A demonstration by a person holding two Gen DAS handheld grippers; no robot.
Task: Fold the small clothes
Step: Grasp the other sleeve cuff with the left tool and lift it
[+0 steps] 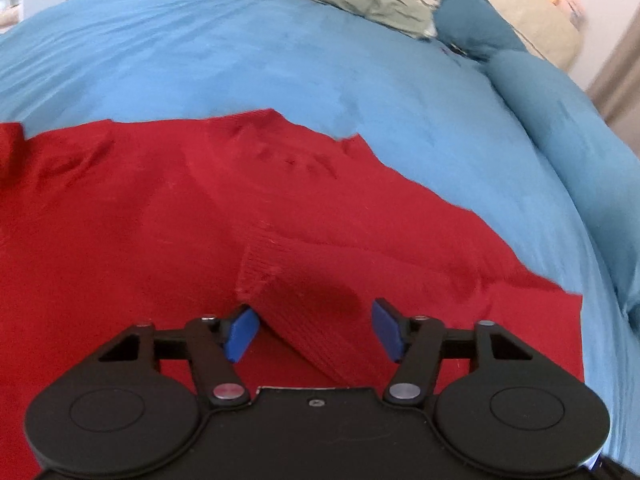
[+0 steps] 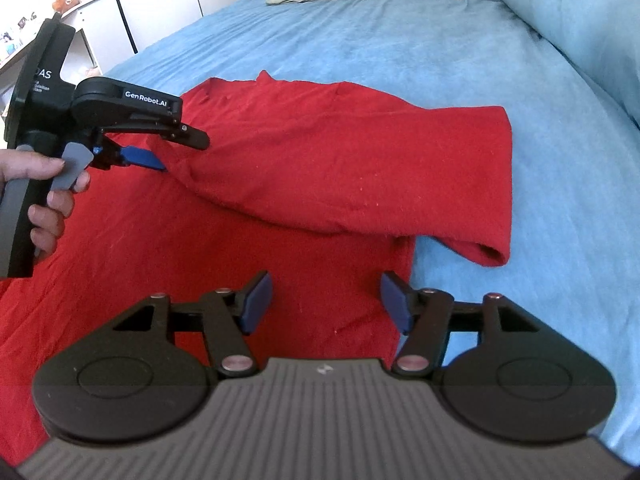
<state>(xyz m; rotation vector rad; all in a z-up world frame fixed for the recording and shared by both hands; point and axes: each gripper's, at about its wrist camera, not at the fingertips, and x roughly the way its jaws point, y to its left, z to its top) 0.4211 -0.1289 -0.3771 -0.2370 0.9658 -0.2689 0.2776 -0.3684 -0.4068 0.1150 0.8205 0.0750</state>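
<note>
Shirt [image 2: 224, 240] lies mid-bed [image 2: 400, 60], one sleeve [image 2: 340, 168] folded across; my left tool [image 2: 160, 165] and right tool [image 2: 326, 300] gape empty, so next I'd pinch the hem.

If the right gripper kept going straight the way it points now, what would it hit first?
Probably the red garment: the right gripper, jaws open and empty, points down at its flat part near the edge on the blue bedspread. Depth is unclear.

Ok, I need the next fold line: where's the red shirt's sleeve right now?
In the right wrist view the sleeve lies right of centre, folded over the red shirt, its cuff on the blue bedspread.
</note>
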